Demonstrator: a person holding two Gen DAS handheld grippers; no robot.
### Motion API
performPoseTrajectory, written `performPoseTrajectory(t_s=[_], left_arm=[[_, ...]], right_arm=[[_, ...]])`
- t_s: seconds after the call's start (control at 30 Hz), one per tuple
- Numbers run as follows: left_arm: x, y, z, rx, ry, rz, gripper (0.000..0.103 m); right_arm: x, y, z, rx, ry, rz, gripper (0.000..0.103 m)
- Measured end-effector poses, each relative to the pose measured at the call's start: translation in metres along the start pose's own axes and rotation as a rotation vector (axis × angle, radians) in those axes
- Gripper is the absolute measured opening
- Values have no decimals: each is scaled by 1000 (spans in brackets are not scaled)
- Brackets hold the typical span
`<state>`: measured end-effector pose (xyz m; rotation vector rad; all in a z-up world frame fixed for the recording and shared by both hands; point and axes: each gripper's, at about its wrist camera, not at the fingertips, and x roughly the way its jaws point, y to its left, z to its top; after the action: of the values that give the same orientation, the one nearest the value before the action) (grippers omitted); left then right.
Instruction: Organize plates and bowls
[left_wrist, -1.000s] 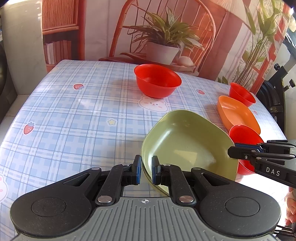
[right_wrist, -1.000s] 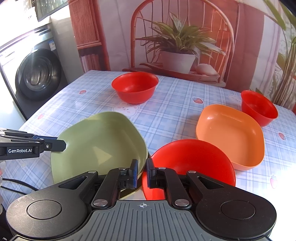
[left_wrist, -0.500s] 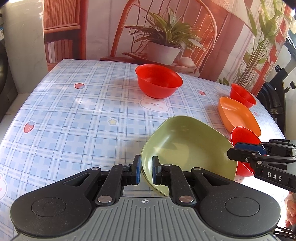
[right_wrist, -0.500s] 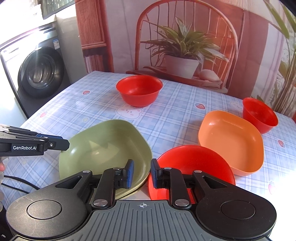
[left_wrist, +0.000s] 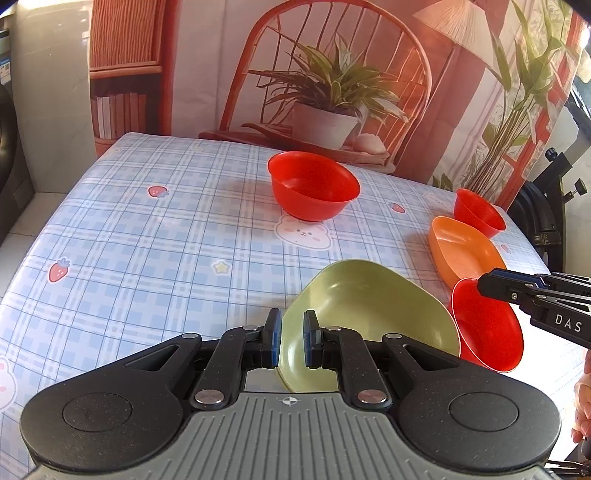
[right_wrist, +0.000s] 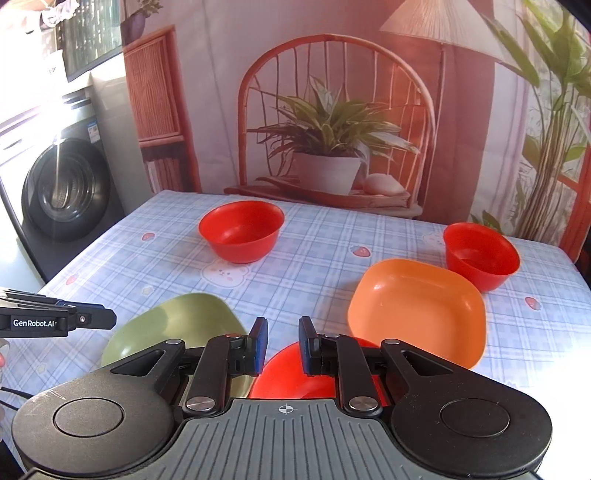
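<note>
My left gripper (left_wrist: 291, 338) has its jaws around the near rim of a green plate (left_wrist: 373, 314), which lies on the checked table (left_wrist: 147, 258); the gap is slightly wider than the rim. My right gripper (right_wrist: 282, 345) is open above the near edge of a red plate (right_wrist: 295, 376), apart from it. The green plate (right_wrist: 173, 328) lies to its left. An orange plate (right_wrist: 417, 310) sits beyond, a small red bowl (right_wrist: 480, 254) behind it, and a larger red bowl (right_wrist: 240, 230) at mid table. The red plate (left_wrist: 487, 328) touches the green plate's right side.
A printed backdrop with a chair and plant stands behind the table. A washing machine (right_wrist: 66, 188) is at the left. The right gripper's fingers (left_wrist: 517, 291) reach over the red plate in the left wrist view. A black stand (left_wrist: 546, 206) is beyond the right edge.
My right gripper has opened, let go of the red plate and drawn back and up. My left gripper's jaws have parted slightly on the green plate, which has settled lower on the table.
</note>
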<state>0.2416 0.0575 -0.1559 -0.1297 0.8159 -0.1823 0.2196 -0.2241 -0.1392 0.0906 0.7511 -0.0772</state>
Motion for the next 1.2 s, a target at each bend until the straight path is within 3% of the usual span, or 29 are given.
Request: performPoseTrajectory(t_s=[0.3,0.43,0.57,0.87,1.2], left_arm=[[3,-41,31,78,-50,-67,14],[14,-65,47,115,-56,-105,26],[30,-91,61,151,-59,-136,27],[91,-138,83,164,13,-217,29],[156,-168,82,221,126,-179,30]], right_arm=[[-10,-68,3,85,-64,-132,17],[-8,-95,-1,121,-75,-180,17],[0,-125,-9,164,-73,-221,17],[24,-161,-26,229,-31,-237,16],[48,-167,-29,257,-8,-197,15]])
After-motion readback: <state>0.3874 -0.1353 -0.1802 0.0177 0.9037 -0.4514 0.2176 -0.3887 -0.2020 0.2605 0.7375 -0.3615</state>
